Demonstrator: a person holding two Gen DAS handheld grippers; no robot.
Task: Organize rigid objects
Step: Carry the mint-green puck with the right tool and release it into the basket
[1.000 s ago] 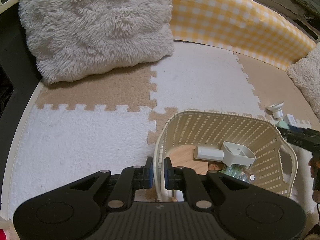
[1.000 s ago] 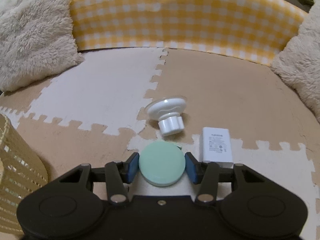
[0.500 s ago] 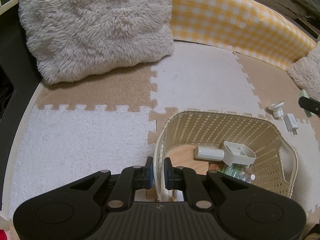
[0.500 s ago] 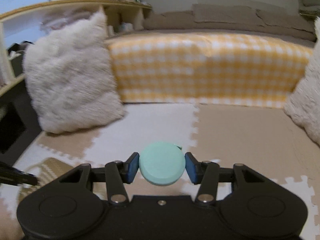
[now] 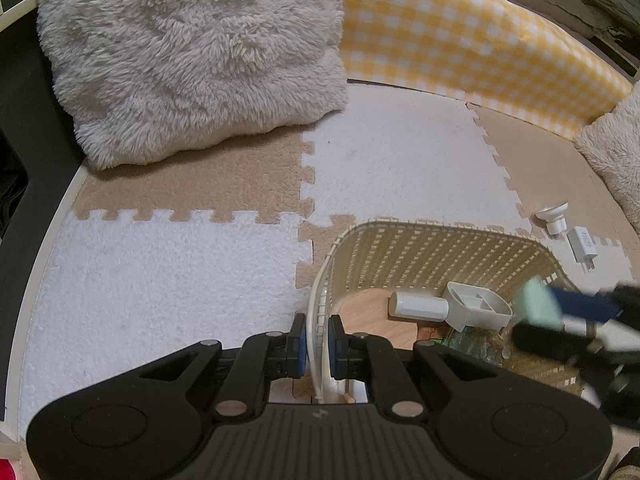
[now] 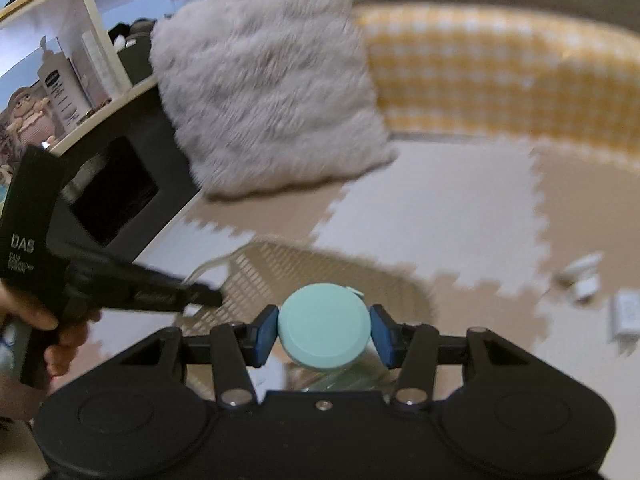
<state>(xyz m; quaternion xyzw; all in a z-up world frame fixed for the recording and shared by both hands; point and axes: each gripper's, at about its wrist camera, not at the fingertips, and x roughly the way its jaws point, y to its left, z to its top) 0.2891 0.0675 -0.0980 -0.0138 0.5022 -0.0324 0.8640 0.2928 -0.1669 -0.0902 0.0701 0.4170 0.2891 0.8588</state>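
My left gripper [image 5: 317, 342] is shut on the near rim of a cream woven basket [image 5: 432, 236]. Inside the basket lie a white scoop-like piece [image 5: 452, 307] and a green item [image 5: 472, 340]. My right gripper [image 6: 324, 330] is shut on a mint green round disc [image 6: 324, 326] and holds it above the basket [image 6: 320, 268]. In the left wrist view the disc [image 5: 538, 308] and the right gripper [image 5: 568, 322] show blurred over the basket's right side. A white suction-cup piece [image 5: 554, 218] and a white charger [image 5: 583, 242] lie on the mat to the right.
The floor is beige and white foam puzzle mat [image 5: 400, 168]. A fluffy white pillow [image 5: 192, 52] leans at the back left, a yellow checked bolster [image 5: 480, 48] runs along the back, and another fluffy pillow [image 5: 612, 152] sits at the right.
My right gripper has lifted the mint disc off the mat and swung it left, over the basket. The left gripper has kept its hold on the basket rim.
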